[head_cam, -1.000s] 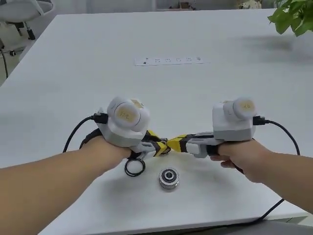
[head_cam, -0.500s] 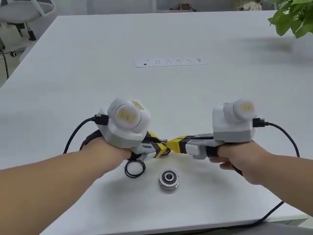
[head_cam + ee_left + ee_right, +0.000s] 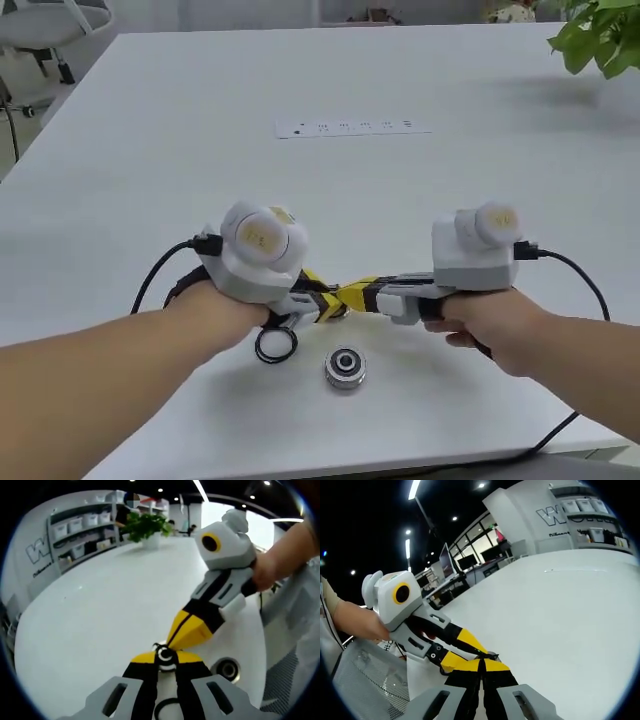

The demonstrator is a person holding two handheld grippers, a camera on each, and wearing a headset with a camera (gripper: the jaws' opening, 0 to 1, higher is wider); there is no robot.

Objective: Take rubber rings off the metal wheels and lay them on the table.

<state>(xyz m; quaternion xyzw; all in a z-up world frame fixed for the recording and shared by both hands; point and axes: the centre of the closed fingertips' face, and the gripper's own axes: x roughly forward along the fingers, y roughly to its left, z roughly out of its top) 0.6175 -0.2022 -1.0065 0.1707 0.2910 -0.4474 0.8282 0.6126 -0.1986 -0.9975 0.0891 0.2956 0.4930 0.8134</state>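
White table (image 3: 400,180) under me, both hands low and level, grippers pointed tip to tip. My left gripper (image 3: 333,304) is clamped on a small metal wheel (image 3: 164,655), and my right gripper (image 3: 349,296) is pinched narrow right against that wheel. A loose rubber ring (image 3: 275,343) and a second wheel (image 3: 345,365) lie just beside it.

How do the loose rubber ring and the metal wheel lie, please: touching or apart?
Apart: head view shows bare table between rubber ring and metal wheel.
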